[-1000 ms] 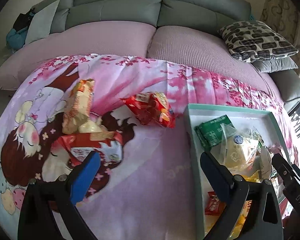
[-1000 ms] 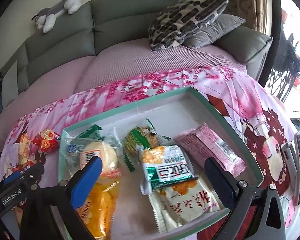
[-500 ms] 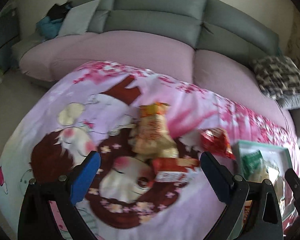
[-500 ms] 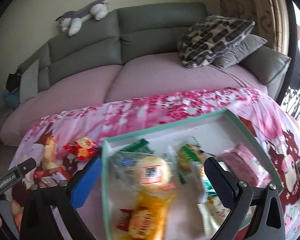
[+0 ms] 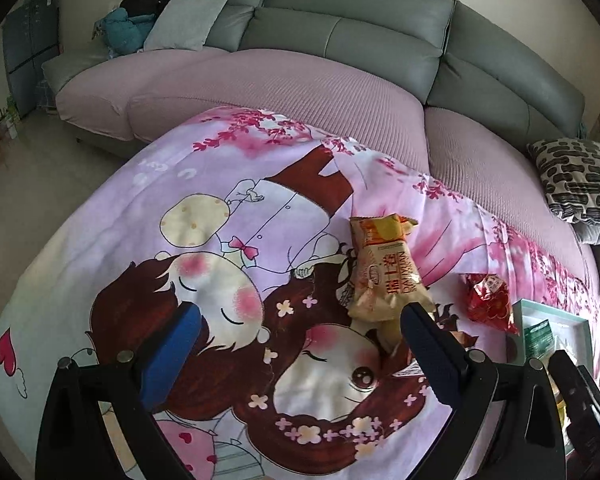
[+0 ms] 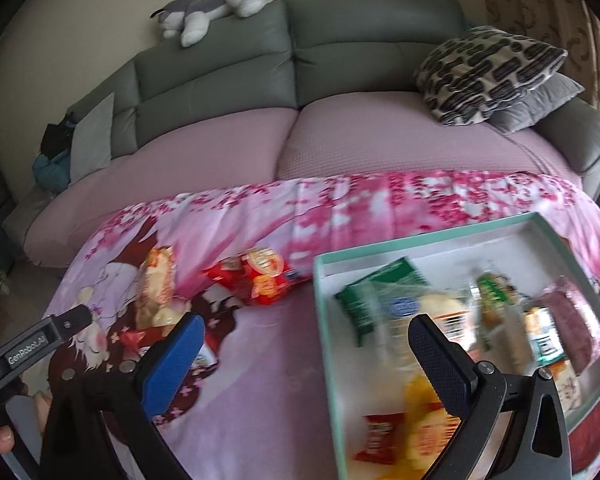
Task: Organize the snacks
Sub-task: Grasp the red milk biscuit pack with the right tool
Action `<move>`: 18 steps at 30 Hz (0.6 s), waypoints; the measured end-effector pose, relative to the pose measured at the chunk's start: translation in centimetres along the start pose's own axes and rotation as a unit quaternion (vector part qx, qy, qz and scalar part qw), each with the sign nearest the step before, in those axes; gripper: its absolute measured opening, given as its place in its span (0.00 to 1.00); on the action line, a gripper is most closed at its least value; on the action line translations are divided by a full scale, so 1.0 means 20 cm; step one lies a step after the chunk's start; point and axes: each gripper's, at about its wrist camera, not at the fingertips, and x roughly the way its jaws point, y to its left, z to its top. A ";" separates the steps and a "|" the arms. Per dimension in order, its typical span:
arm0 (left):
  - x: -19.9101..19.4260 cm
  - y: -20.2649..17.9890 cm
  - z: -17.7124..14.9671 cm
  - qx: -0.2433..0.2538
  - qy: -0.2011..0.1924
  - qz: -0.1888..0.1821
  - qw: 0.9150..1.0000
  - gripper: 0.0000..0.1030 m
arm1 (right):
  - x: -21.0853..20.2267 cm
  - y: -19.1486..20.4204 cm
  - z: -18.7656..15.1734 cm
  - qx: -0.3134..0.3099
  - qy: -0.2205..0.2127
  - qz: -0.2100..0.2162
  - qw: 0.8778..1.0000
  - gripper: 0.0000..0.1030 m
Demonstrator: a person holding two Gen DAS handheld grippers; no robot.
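A yellow-orange snack bag lies on the pink cartoon cloth, just beyond the right finger of my open left gripper. A red snack packet rests to its right, beside the teal-rimmed box. In the right wrist view the same box holds several packets, blurred by motion. My right gripper is open and empty over the box's left rim. The red packet and the yellow bag lie left of the box. A third red-and-white packet shows partly behind my left blue fingertip.
A grey sofa with pink seat covers curves behind the cloth. A patterned cushion sits at its right end and a plush toy lies on the backrest. The other gripper's body shows at lower left. Bare floor lies to the left.
Both grippers have swung left. The left view now centres on the cartoon cloth with the box at its far right edge. The right gripper has shifted from over the box's middle to its left rim.
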 end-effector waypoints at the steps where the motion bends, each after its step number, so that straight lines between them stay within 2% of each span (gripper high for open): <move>1: 0.01 0.01 0.00 0.000 0.001 -0.001 1.000 0.97 | 0.01 0.03 -0.01 -0.003 0.003 0.003 1.000 1.00; 18: 0.16 0.14 -0.01 -0.025 0.039 -0.013 0.999 0.97 | 0.22 0.40 -0.15 -0.075 0.057 0.037 0.995 1.00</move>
